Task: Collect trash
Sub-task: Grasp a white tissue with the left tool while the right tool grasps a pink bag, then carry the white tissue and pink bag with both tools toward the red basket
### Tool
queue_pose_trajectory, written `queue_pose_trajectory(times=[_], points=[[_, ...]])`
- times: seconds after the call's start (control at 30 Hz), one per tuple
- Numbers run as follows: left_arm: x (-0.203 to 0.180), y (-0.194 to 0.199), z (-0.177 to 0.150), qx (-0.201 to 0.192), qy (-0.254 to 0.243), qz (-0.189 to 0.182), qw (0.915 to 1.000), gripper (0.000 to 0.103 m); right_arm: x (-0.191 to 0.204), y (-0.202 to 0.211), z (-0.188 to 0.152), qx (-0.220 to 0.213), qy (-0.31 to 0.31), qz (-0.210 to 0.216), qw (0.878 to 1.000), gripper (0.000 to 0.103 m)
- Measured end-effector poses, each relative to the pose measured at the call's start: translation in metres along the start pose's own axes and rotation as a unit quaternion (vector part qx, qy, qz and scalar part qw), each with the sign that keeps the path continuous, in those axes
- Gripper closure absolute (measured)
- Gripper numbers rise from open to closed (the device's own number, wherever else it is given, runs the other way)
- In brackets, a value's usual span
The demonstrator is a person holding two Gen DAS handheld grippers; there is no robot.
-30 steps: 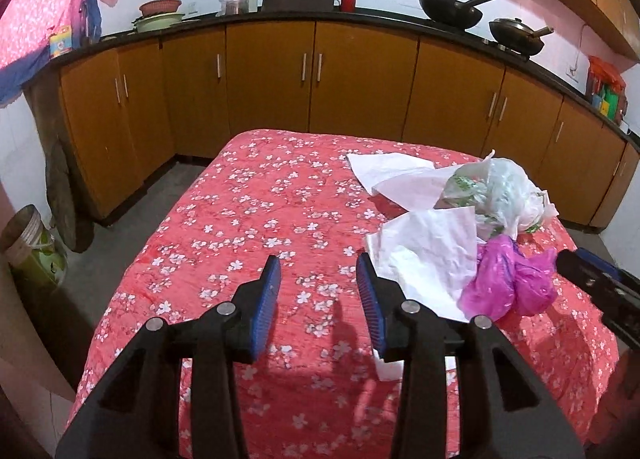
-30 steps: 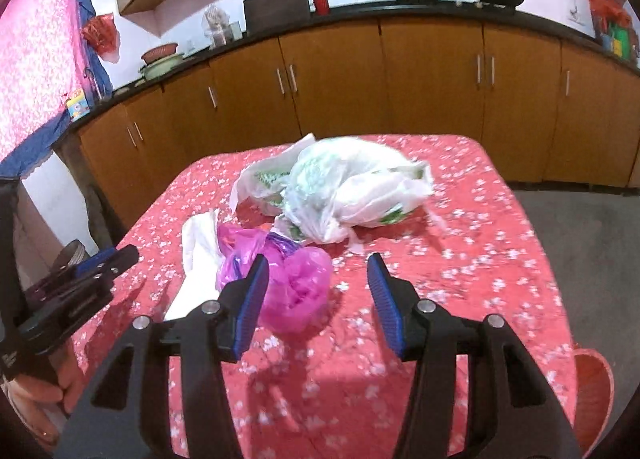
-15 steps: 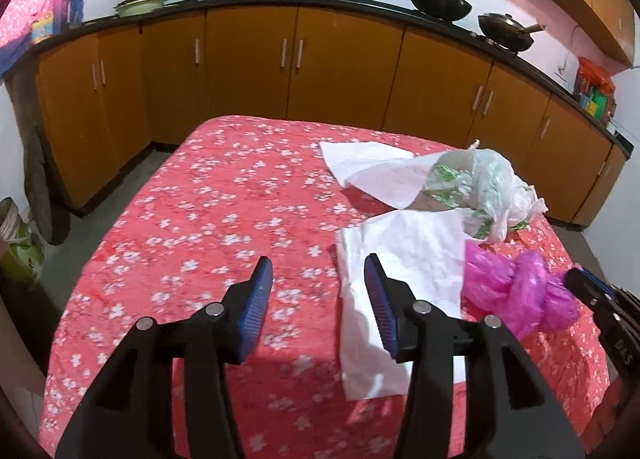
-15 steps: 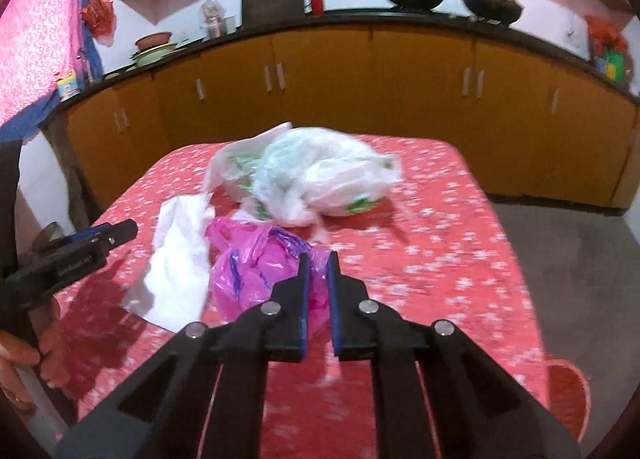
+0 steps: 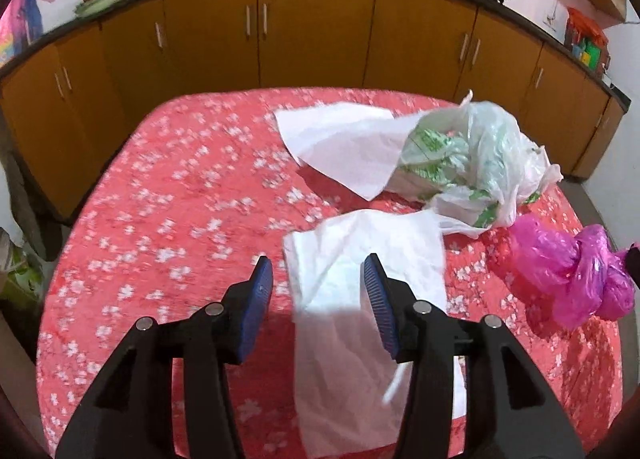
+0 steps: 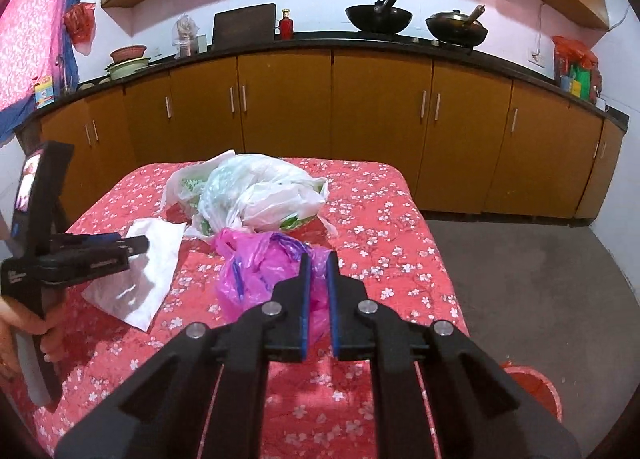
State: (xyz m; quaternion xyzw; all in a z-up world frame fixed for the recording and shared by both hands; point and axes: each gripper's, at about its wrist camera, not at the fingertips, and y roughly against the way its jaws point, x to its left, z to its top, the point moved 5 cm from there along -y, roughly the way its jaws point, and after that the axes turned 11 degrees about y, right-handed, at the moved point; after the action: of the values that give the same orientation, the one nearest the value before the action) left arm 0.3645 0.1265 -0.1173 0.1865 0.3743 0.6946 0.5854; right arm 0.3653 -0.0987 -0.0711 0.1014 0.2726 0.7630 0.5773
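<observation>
A pink plastic bag (image 6: 256,271) lies crumpled on the red floral table (image 6: 380,219), and my right gripper (image 6: 319,257) is shut on its near fold. In the left wrist view the same pink bag (image 5: 560,279) bulges at the right edge. My left gripper (image 5: 318,263) is open and hovers over a flat white paper sheet (image 5: 360,243), whose middle shows between the fingers. From the right wrist, the left gripper (image 6: 138,246) is seen side-on above that sheet (image 6: 156,255), held by a person's hand.
A white-and-green plastic bag (image 5: 472,155) sits behind the pink one, with a second white sheet (image 5: 340,139) tucked against it. Brown cabinets (image 6: 380,119) line the far wall. A red bin (image 6: 532,391) stands on the floor right of the table.
My right jaws came together on the pink bag. My left gripper moved right and lower, from bare cloth to above the white sheet, with its jaws a little wider.
</observation>
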Motion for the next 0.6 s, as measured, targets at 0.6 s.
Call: queue_pose_trajectory(times=[0.6], points=[[0.005,0.044,0.004,-0.06,0.004,-0.006,0.9982,0.1,-0.012,0.022,0.013,-0.024,-0.006,-0.008,1.0,0.094]])
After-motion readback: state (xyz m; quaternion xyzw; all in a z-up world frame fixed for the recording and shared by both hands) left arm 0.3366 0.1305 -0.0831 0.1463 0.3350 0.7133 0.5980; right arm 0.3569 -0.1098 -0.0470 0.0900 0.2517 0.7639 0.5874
